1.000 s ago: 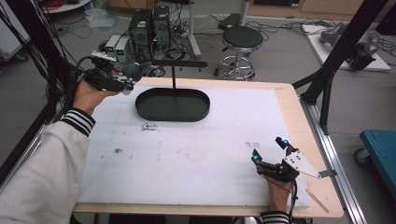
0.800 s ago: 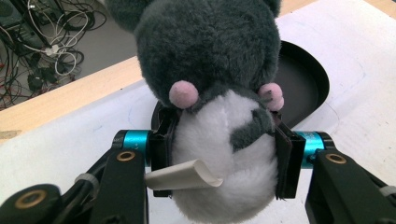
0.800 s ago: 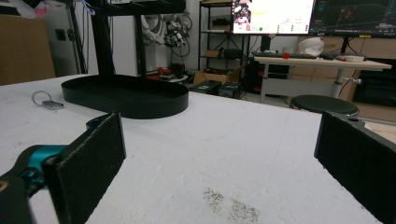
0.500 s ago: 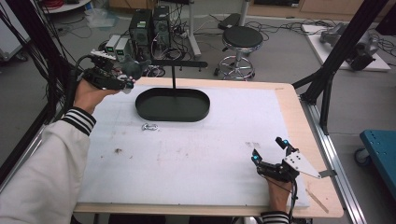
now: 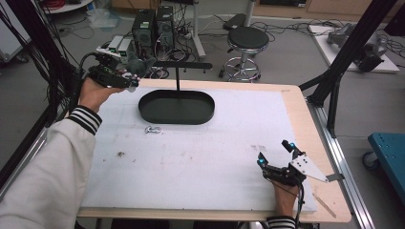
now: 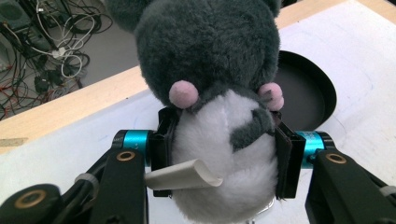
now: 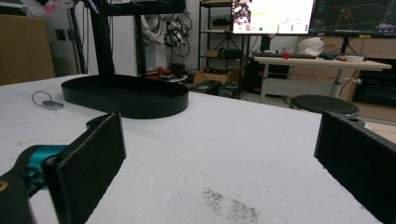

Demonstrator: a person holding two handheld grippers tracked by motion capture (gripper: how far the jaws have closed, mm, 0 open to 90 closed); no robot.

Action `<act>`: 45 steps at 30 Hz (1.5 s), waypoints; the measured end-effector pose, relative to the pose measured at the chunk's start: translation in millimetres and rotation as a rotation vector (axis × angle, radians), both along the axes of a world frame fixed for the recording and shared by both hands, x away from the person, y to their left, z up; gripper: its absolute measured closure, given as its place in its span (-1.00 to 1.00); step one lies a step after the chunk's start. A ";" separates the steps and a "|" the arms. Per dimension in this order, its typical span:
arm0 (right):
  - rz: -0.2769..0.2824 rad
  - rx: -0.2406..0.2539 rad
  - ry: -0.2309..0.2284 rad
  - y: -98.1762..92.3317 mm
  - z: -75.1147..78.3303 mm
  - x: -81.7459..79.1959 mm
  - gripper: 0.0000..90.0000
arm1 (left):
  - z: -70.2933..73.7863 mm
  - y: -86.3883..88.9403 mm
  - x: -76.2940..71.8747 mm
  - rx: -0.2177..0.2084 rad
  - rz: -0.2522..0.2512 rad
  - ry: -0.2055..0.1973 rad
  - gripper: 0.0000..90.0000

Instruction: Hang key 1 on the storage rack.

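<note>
On a white mat (image 5: 200, 157) over a wooden table (image 5: 305, 119), the left gripper (image 6: 224, 154) clamps a plush mouse (image 6: 215, 70) while the right gripper (image 5: 276, 160) gapes empty.

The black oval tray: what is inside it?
The black oval tray looks empty except for its stand's post. In the left gripper view, the plush mouse covers part of its floor.

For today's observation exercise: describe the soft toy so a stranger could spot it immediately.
Start at the white table and its black oval tray. Left of the tray, the left gripper is clamped on a plush mouse. It is the one furry thing there: dark grey, white belly, pink paws.
</note>
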State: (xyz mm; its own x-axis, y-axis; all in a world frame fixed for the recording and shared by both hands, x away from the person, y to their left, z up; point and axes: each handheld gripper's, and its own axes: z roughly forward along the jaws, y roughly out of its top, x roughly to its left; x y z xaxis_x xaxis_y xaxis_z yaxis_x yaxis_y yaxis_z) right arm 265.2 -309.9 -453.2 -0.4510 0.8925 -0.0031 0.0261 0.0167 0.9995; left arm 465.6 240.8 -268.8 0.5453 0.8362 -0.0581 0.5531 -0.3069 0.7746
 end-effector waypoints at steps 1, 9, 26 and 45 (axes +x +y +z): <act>0.002 -0.002 -0.003 -0.1 0.1 0.3 -0.97 | -0.3 0.9 1.0 -0.005 0.001 -0.001 0.16; 0.000 0.001 0.000 0.1 0.0 0.0 -0.97 | -3.8 6.2 7.6 -0.030 0.016 0.004 0.16; -0.004 0.001 0.001 -0.1 0.1 0.1 -0.97 | -13.4 18.0 21.2 -0.039 0.067 0.018 0.16; -0.003 -0.003 0.000 0.1 0.1 0.0 -0.97 | -25.5 25.3 23.2 -0.012 0.059 0.043 0.16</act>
